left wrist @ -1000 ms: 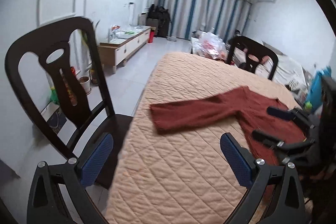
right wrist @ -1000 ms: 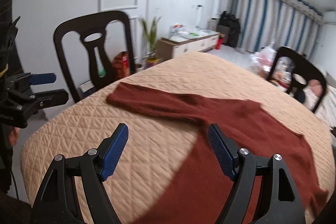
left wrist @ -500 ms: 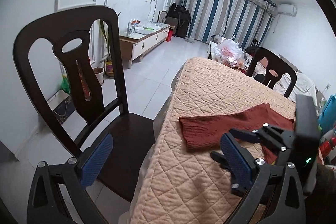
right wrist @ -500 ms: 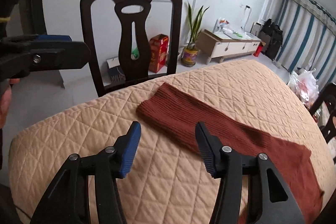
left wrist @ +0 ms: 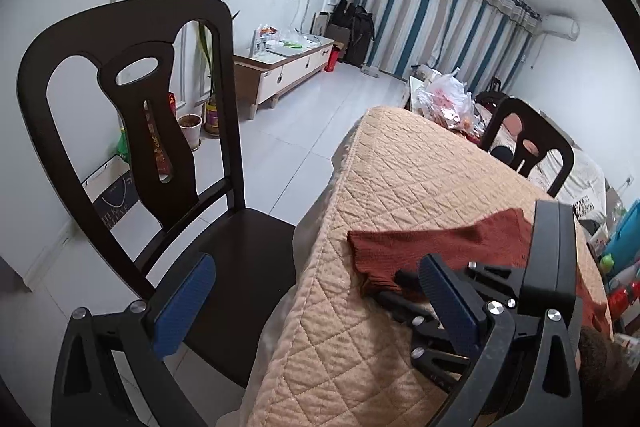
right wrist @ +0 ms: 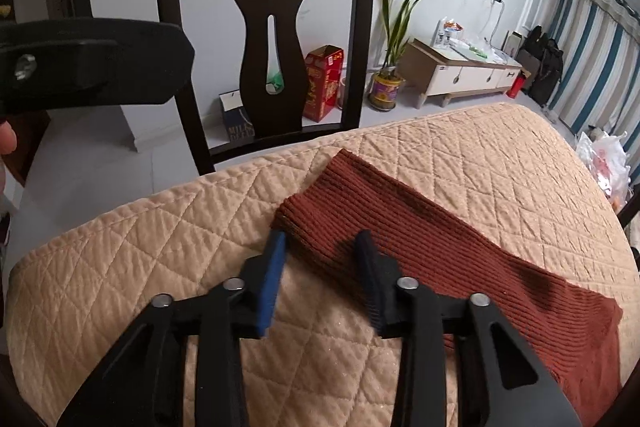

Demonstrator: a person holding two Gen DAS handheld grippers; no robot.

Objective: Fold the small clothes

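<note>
Sweater sleeve (right wrist: 420,227), rust-red and flat on quilted counter (right wrist: 140,259): right hand-held gripper (right wrist: 324,247) closing around cuff, pinch both layers squarely before lifting; left hand-held gripper (left wrist: 312,291) apart, empty, beside counter edge.

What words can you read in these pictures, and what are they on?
"MIL..." on the dark paper bag behind the chair; the rest is hidden or blurred.
Gold writing on the red box: too blurred to read.
Print on the plastic bag beyond the bed: too small to read.
</note>
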